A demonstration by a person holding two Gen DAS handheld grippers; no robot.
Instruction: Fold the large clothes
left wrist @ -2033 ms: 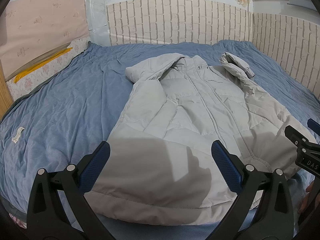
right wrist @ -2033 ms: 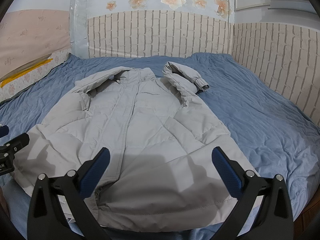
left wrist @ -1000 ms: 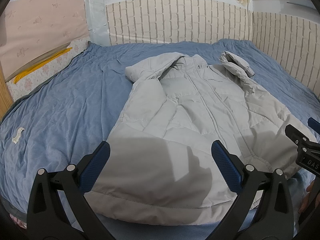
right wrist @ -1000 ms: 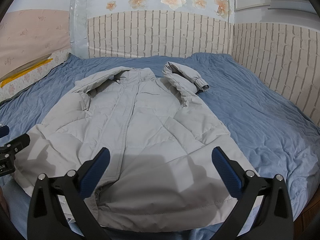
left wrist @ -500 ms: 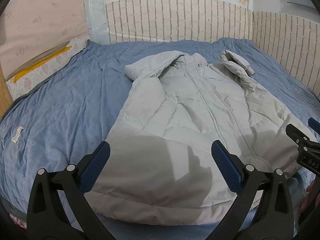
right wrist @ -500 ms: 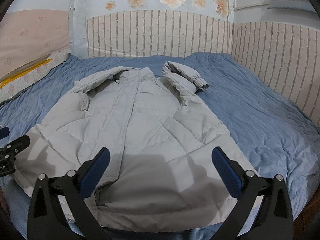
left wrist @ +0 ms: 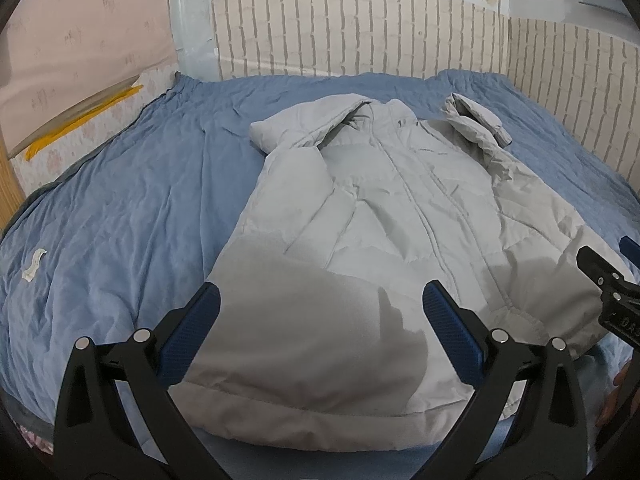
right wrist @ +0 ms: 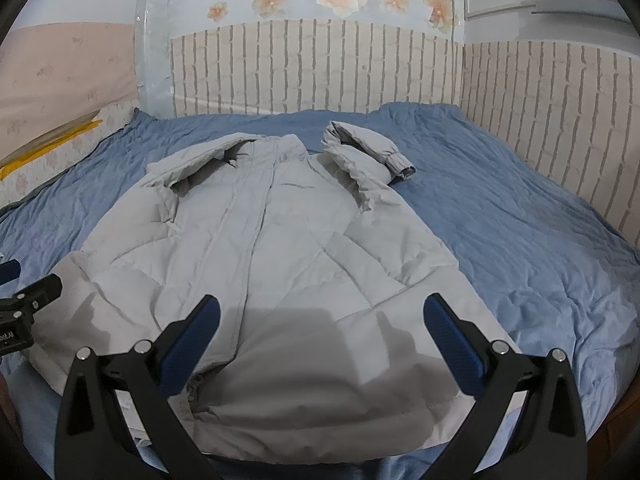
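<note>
A light grey padded jacket (left wrist: 384, 248) lies front up on the blue bed, collar at the far end, hem nearest me; it also shows in the right wrist view (right wrist: 280, 264). Its left sleeve (left wrist: 296, 176) lies folded along the body. Its right sleeve (right wrist: 364, 156) is bent back near the collar. My left gripper (left wrist: 320, 308) is open and empty above the hem's left part. My right gripper (right wrist: 320, 320) is open and empty above the hem's right part. Each gripper shows at the edge of the other's view.
The blue quilted bedspread (left wrist: 132, 220) covers the whole bed. Brick-pattern walls (right wrist: 560, 120) close the far and right sides. A pink headboard and a yellow item (left wrist: 80, 120) stand at the left. A small white tag (left wrist: 34, 264) lies on the bedspread at the left.
Both views have shifted very slightly; the jacket has not moved and both grippers stay open.
</note>
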